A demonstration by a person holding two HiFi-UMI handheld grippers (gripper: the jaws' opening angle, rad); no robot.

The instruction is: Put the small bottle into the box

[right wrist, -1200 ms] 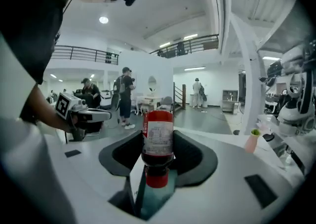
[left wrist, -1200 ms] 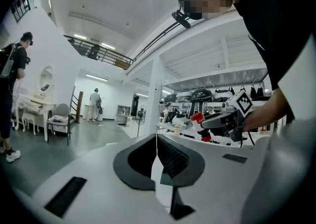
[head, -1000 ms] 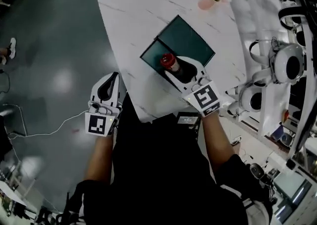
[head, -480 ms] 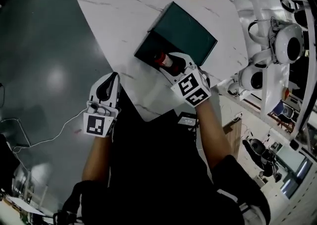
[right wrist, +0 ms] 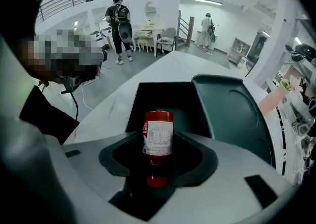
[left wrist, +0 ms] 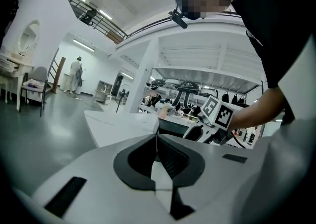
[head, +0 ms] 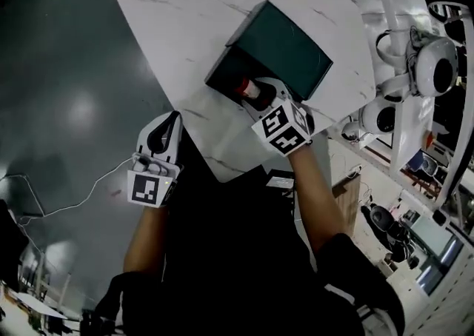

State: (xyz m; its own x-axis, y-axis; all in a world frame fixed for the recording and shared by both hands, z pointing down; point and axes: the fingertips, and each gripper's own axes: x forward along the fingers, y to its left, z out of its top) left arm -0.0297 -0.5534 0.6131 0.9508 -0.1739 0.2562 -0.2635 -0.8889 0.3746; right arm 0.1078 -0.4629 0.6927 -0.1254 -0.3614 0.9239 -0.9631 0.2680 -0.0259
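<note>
Right tool (right wrist: pixel 158 144) grips the small bottle (right wrist: pixel 158 134) at the open box (right wrist: pixel 170 97) (left tool (left wrist: pixel 157 141) closed, empty).

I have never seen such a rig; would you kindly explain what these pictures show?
There is no robot: a person holds a two-fingered gripper in each hand. One picture looks down from the person's head; the other two come from cameras on the grippers. On the white table lies an open dark green box. The right gripper is shut on a small red bottle, just in front of the box's opening. The left gripper is shut and empty, beside the table.
</note>
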